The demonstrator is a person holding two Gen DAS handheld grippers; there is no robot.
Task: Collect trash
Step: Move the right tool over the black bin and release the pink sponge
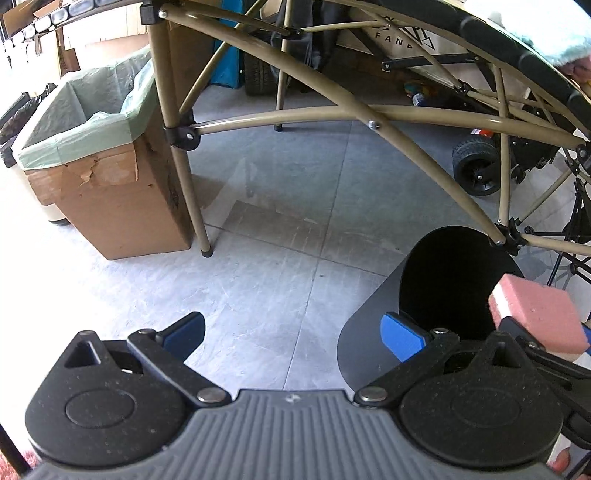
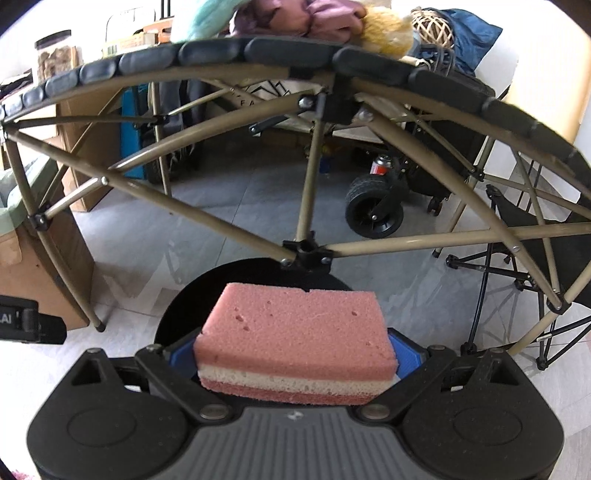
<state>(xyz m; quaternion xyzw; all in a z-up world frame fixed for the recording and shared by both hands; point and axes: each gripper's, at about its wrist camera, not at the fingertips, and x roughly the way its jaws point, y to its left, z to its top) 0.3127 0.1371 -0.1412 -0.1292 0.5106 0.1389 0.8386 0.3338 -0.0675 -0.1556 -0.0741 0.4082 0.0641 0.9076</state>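
Observation:
My right gripper (image 2: 295, 354) is shut on a pink sponge (image 2: 295, 332) with a white middle layer and holds it over the open mouth of a black round bin (image 2: 177, 317). The sponge (image 1: 539, 314) and the black bin (image 1: 376, 325) also show at the lower right of the left wrist view. My left gripper (image 1: 295, 332) is open and empty above the grey tiled floor, just left of the bin.
A folding table frame with tan legs (image 1: 177, 122) stands over the floor, with cloths and soft toys (image 2: 384, 26) on top. A cardboard box lined with a green bag (image 1: 96, 147) stands at the left. A wheeled cart (image 2: 373, 210) and folding chair (image 2: 535, 229) stand behind.

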